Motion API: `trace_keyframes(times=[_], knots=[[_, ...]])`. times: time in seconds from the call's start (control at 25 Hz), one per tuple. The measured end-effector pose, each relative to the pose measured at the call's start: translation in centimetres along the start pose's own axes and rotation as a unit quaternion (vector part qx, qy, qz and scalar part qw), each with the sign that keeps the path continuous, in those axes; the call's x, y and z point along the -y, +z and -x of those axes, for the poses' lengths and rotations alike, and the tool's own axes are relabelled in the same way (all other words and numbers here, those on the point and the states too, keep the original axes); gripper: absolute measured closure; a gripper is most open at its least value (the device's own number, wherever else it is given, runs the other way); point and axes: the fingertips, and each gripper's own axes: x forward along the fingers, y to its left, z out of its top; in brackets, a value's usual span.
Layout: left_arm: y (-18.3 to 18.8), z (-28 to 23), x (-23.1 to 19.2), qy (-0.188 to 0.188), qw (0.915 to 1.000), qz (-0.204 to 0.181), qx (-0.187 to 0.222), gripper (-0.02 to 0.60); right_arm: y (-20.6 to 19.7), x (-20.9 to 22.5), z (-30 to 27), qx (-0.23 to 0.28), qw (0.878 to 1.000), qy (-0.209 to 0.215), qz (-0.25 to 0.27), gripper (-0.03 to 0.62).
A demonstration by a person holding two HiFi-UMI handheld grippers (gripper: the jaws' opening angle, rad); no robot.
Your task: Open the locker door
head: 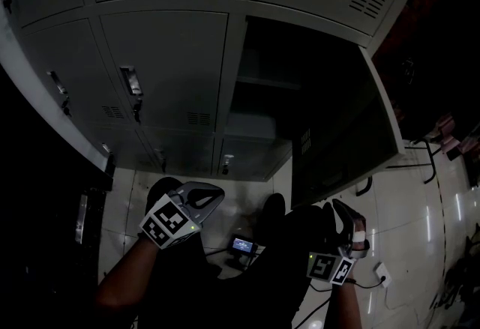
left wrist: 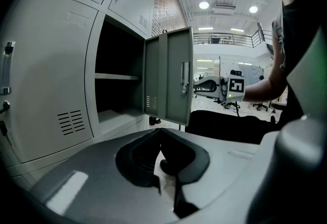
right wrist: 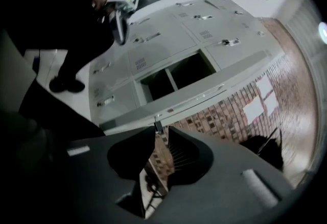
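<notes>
Both tools off the open locker door (head: 345, 133): left tool (left wrist: 161, 130) closed, right tool (right wrist: 161, 128) slightly parted

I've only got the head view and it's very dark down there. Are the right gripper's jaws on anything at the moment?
Observer: No. In its own view the right gripper has its jaws apart, with only brick wall showing through the gap.
Operator: And the left one?
Observer: The left gripper has its jaws together, with nothing in them.
Operator: Where's the right gripper relative to the door?
Observer: In the left gripper view it sits level with the latch by the open locker door's free edge. I can't judge whether they touch.
</notes>
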Motion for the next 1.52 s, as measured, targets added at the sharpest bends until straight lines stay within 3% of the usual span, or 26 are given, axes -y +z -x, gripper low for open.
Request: trace_keyframes(times=[0.12,0.2,0.32,0.48,0.72,0.84,1.12,1.52], knots=[[0.1,0.1,0.0,0.000,1.0000,0.001,0.001,0.569,2.7,-1.2,1.1,0.066,0.990,0.066,-0.107,0.558],[-0.1,0.0,-0.1,0.002,1.0000,0.002,0.000,0.569,4.4,-2.5,1.4,0.102,0.973,0.122,-0.166,0.591],[-0.3,0.0,-0.2,0.004,1.0000,0.002,-0.003,0.569,6.5,-4.0,1.1,0.150,0.941,0.178,-0.246,0.591],[0.0,0.2,-0.1,0.002,1.0000,0.003,0.002,0.569,7.8,-5.4,0.2,0.158,0.899,0.232,-0.336,0.592],[-0.1,0.1,-0.1,0.002,1.0000,0.001,-0.004,0.569,7.1,-5.7,-0.5,0.151,0.870,0.253,-0.395,0.592],[-0.2,0.0,-0.1,0.002,1.0000,0.001,-0.005,0.569,6.8,-5.8,-0.6,0.150,0.868,0.253,-0.400,0.594],[-0.3,-0.1,-0.2,0.004,1.0000,-0.002,-0.003,0.569,7.7,-6.9,-0.7,0.142,0.888,0.260,-0.351,0.592],[-0.1,0.0,0.0,0.002,1.0000,-0.002,-0.006,0.569,7.4,-6.9,-0.9,0.135,0.882,0.262,-0.368,0.592]])
